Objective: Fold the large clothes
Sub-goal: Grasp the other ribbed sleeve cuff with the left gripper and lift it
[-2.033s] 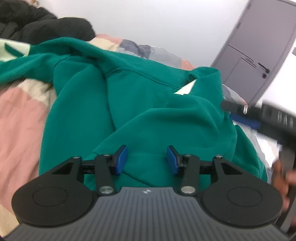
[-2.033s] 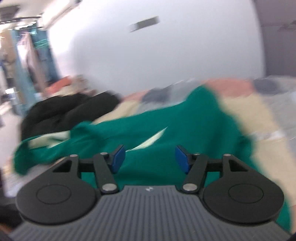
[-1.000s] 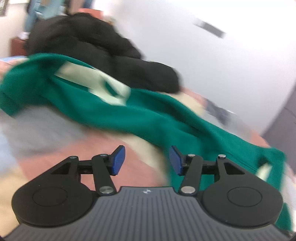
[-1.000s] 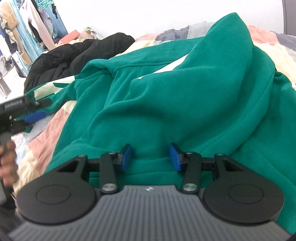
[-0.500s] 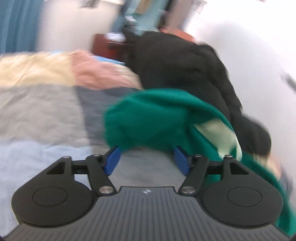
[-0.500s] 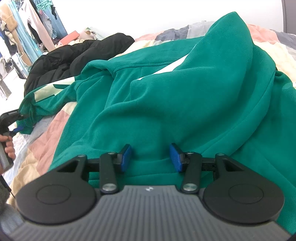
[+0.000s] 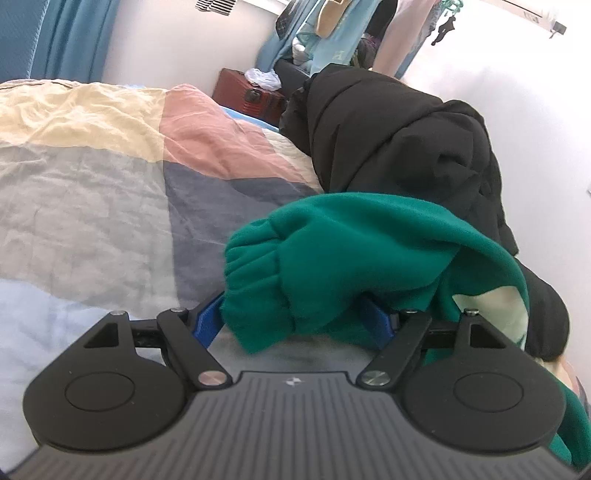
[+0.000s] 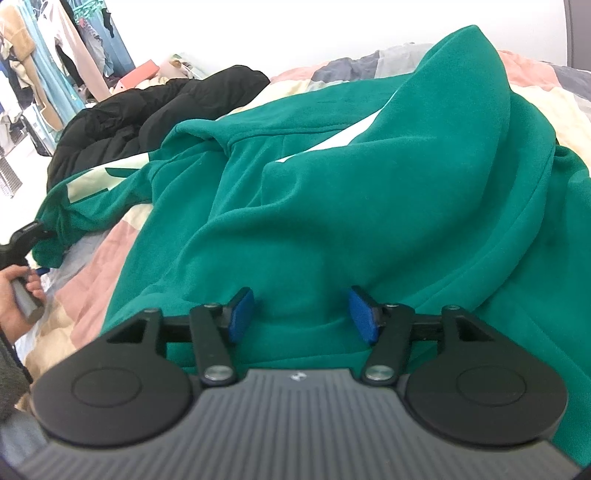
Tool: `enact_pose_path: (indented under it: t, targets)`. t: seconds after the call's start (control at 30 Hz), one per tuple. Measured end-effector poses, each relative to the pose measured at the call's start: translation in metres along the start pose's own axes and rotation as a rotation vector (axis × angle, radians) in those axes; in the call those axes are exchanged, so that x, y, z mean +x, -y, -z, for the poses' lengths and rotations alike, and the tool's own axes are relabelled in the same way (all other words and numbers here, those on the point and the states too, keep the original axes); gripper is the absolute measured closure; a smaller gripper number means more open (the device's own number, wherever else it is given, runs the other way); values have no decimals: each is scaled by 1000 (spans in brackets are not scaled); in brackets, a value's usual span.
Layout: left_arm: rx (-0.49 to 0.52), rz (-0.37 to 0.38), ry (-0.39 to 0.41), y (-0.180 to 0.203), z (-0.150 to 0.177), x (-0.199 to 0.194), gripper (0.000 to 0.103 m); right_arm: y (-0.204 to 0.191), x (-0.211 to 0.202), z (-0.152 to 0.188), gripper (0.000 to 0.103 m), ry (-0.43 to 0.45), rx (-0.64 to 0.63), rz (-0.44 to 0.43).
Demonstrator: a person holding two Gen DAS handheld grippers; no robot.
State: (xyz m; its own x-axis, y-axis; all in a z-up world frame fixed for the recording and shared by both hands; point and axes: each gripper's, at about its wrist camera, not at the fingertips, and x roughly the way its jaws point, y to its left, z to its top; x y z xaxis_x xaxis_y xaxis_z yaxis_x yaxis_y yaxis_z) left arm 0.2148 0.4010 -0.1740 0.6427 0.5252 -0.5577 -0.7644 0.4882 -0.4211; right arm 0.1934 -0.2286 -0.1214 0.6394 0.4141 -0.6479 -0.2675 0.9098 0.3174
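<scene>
A large green hoodie (image 8: 332, 184) lies spread on the bed, one sleeve stretched out to the left. In the left wrist view its ribbed cuff (image 7: 295, 266) sits between the blue pads of my left gripper (image 7: 291, 321). Those jaws are opening, and the fabric lies loose between them. The right wrist view shows the same cuff (image 8: 51, 243) at the far left, where a hand (image 8: 14, 306) holds that gripper. My right gripper (image 8: 301, 315) is at the hoodie's near hem. Its jaws are also opening, and a raised fold of green cloth stands between the pads without being pinched.
A black padded jacket (image 7: 388, 140) is heaped just behind the cuff and shows at the back left (image 8: 147, 103) in the right wrist view. A patchwork quilt (image 7: 92, 184) covers the bed. Hanging clothes (image 7: 332, 22) and a red case (image 7: 247, 96) stand beyond the bed.
My left gripper swept along the sleeve from the hoodie's body to the cuff, and its jaws widened around it. The right gripper stayed put, and its pads spread apart at the hem.
</scene>
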Motion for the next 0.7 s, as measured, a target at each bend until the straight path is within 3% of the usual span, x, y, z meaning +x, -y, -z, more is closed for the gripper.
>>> enact_pose_path:
  t: [0.13,0.17,0.2,0.3,0.33,0.4,0.53,0.7]
  targets:
    - [48,-65,60,5,1,10,22,0,0,1,43,3,-5,2]
    - [57,-71,80,5,2,11,28,-1,0,1,42,4,-8,4]
    - [65,-81,96,4,3,12,44,-3,0,1,42,5,-14,9]
    - [91,-110,113,7,1,9,66,-8,1,1,40,9,-41,27]
    - [108,-113,139,8,1,2,69,-9,1,0,39,9,-50,33]
    - [172,-126,178,15,-2,-12,73,-11,2,-3,39,9,-68,43]
    - [154,-80,174,21,-13,-48,77,-11,1,-7,39,13,-74,45]
    - [245,22,216,56,-20,-111,78,-5,-7,-7,41,28,-49,24]
